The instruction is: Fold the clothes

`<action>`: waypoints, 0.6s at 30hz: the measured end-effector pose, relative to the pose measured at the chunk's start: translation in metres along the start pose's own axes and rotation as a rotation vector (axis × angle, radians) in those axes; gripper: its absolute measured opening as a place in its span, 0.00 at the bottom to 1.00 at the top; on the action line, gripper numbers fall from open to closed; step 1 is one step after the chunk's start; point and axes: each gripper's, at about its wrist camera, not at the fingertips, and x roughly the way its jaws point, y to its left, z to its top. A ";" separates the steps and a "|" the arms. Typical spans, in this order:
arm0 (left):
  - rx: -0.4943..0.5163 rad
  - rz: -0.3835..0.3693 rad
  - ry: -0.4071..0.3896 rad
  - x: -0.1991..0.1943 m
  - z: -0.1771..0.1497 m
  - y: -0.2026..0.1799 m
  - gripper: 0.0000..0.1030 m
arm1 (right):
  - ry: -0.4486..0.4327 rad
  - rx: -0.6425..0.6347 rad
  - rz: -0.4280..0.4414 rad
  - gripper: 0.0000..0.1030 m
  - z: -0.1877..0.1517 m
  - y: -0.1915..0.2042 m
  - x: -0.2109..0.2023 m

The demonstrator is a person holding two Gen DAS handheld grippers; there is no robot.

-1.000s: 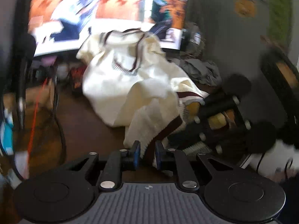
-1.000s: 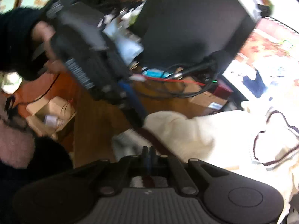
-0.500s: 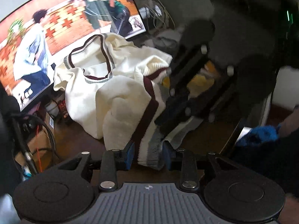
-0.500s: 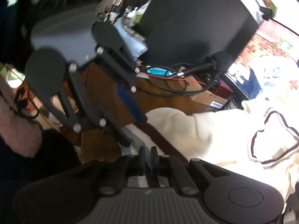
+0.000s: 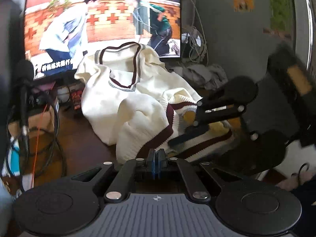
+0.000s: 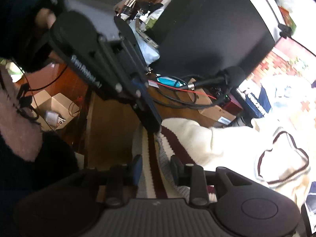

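Note:
A cream V-neck sweater [image 5: 122,102] with maroon and grey trim lies bunched on the brown table [image 5: 79,142]. My left gripper [image 5: 156,153] is shut, its blue pads pinching the edge of the striped hem [image 5: 156,138]. In the right wrist view the same left gripper [image 6: 155,125] comes down from the upper left onto the hem. My right gripper [image 6: 156,167] is open, and the striped hem [image 6: 152,158] runs loose between its fingers. From the left wrist view the right gripper [image 5: 177,129] reaches in from the right over the hem.
A lit TV screen [image 5: 102,19] stands behind the sweater. A microphone [image 5: 23,73] and cables sit at the left, with a cardboard box [image 6: 215,112] and a black monitor back [image 6: 207,29]. Grey cloth [image 5: 205,75] is piled at the back right. A person's hand [image 6: 43,17] holds the left gripper.
My left gripper, open around the hem half a second ago, has shut on it. My right gripper, shut on the hem before, has opened. The sweater has settled lower.

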 end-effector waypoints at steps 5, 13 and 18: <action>0.068 0.020 -0.001 -0.007 -0.001 -0.012 0.11 | -0.031 0.040 -0.073 0.01 0.006 -0.009 -0.002; 0.388 0.199 -0.054 0.009 0.000 -0.065 0.47 | -0.037 0.051 -0.094 0.01 0.013 -0.012 -0.018; 0.519 0.279 -0.021 0.030 -0.001 -0.076 0.29 | -0.026 0.039 -0.100 0.01 0.015 -0.011 -0.017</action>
